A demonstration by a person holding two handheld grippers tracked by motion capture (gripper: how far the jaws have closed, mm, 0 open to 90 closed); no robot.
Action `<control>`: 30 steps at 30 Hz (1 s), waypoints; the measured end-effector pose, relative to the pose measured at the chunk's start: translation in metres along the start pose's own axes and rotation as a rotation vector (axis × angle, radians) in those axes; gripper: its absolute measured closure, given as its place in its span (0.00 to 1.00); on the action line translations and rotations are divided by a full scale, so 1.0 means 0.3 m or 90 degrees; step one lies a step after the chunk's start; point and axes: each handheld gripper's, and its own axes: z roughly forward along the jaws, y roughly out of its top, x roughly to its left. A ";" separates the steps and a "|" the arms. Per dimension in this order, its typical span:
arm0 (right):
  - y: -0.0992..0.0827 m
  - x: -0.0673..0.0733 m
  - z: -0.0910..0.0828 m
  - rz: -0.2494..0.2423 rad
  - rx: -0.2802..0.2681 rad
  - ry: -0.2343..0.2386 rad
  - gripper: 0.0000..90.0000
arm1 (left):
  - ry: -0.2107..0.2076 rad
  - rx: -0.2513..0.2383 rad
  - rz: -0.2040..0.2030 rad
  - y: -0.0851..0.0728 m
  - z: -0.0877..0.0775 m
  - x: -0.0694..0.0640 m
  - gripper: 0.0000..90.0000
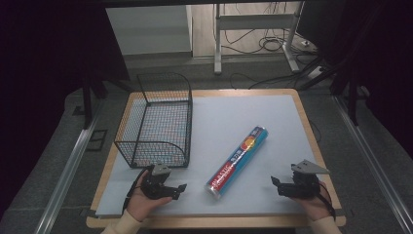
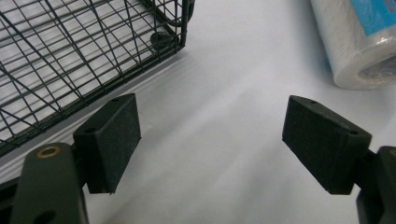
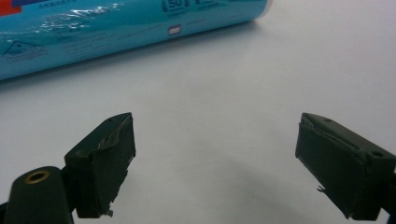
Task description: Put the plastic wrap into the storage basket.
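Observation:
A long roll of plastic wrap [image 1: 238, 162] in a blue label lies slantwise on the pale mat [image 1: 234, 117], its near end toward the front. A black wire basket [image 1: 157, 119] stands on the mat's left half with nothing in it. My left gripper [image 1: 179, 191] rests open near the front edge, just below the basket's near corner [image 2: 163, 39] and left of the roll's white end [image 2: 359, 51]. My right gripper [image 1: 275, 184] is open at the front right, with the roll's blue side [image 3: 116, 28] lying beyond its jaws. Nothing sits between either pair of jaws.
The mat covers a wooden table [image 1: 311, 146] with dark curtains on both sides. Beyond the far edge stand a white metal frame [image 1: 258, 34] and loose cables on the floor. Metal rails [image 1: 68, 170] run along the table's flanks.

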 end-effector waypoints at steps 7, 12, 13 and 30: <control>-0.013 -0.028 -0.004 0.016 0.001 0.011 0.14 | 0.008 0.006 -0.009 0.004 -0.001 0.006 0.21; -0.019 -0.019 -0.014 0.010 0.001 0.014 0.14 | 0.021 0.001 -0.019 0.025 -0.017 -0.003 0.21; -0.016 -0.017 -0.012 0.007 0.002 0.014 0.13 | 0.022 0.002 -0.020 0.028 -0.020 -0.005 0.21; -0.019 -0.019 -0.014 -0.001 -0.008 0.001 0.13 | 0.007 -0.006 -0.007 0.087 -0.066 -0.066 0.21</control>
